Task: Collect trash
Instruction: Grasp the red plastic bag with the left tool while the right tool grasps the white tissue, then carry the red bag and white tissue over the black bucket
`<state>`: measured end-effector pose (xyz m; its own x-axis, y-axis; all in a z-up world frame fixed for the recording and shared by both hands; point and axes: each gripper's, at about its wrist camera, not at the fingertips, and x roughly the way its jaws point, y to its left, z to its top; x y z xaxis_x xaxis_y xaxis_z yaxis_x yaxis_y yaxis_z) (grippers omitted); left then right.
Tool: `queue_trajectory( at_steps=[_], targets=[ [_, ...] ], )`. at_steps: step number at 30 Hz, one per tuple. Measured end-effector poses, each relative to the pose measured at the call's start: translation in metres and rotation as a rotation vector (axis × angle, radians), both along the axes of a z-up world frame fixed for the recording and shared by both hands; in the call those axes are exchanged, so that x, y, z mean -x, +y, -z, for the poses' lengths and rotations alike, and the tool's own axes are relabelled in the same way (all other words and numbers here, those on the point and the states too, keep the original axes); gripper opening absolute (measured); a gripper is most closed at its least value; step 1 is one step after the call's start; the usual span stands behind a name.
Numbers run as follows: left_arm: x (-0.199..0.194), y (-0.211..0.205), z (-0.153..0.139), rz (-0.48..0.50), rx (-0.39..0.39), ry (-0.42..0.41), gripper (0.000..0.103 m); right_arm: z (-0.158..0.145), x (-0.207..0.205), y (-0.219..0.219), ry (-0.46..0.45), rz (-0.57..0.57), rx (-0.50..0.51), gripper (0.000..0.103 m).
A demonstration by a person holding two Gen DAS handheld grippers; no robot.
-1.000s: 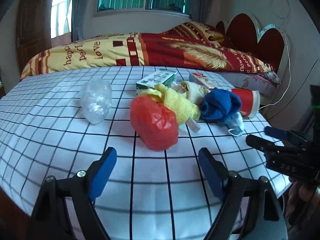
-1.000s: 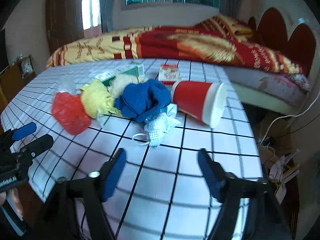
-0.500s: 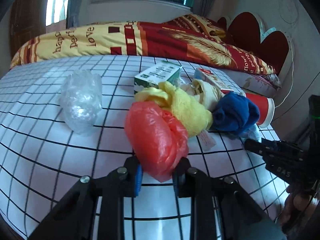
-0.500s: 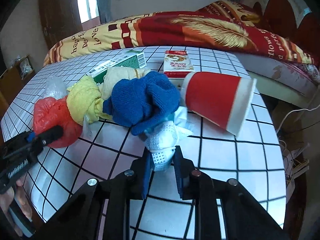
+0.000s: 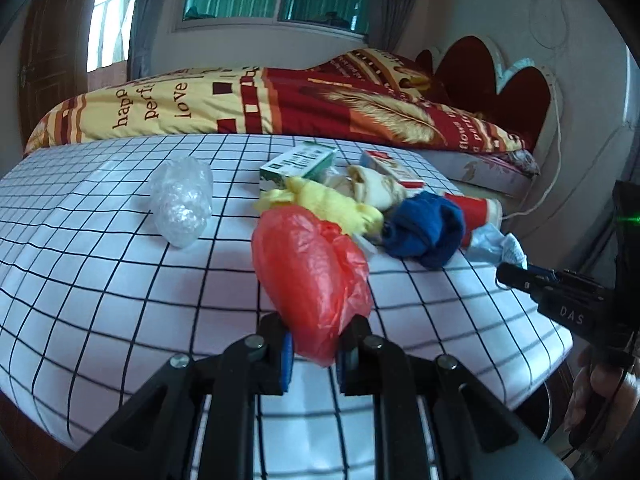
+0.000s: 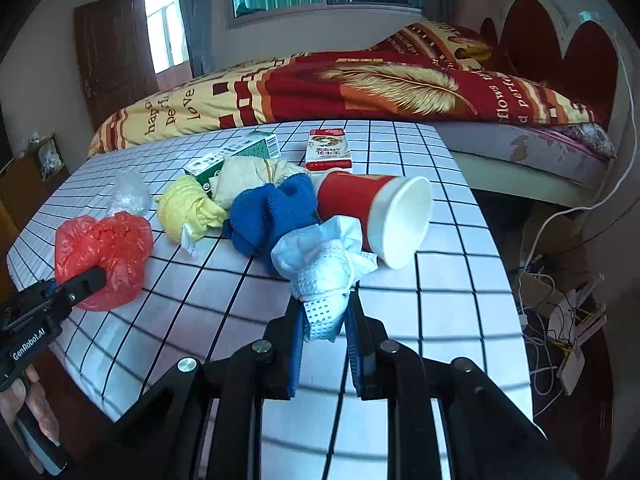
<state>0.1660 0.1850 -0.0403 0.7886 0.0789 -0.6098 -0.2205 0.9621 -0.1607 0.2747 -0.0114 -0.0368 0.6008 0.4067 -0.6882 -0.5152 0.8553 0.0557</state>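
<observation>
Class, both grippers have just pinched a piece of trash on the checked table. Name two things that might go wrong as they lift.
1. The left gripper pinches only the red plastic bag by its near end; the thin film may slip out.
2. The crumpled white mask in the right gripper touches the blue cloth and the tipped red paper cup; lifting might drag the cloth or roll the cup.

A red plastic bag (image 5: pixel 310 280) is clamped at its near end between the pads of the left gripper (image 5: pixel 311 354) on the checked tablecloth (image 5: pixel 100 280). A clear crumpled bag (image 5: pixel 182 200) is seen well apart, further left. The right gripper (image 5: pixel 520 276) is seen at the right edge, touching white mesh trash (image 5: pixel 510 249).
</observation>
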Motion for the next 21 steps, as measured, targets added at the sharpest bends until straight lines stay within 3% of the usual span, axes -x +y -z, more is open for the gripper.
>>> queue_trajectory(
  at_steps=[21],
  targets=[
    [0.040, -0.080, -0.009, 0.121, -0.021, -0.036, 0.017, -0.011, 0.074, -0.093, -0.047, 0.095, -0.054, 0.021]
  ],
)
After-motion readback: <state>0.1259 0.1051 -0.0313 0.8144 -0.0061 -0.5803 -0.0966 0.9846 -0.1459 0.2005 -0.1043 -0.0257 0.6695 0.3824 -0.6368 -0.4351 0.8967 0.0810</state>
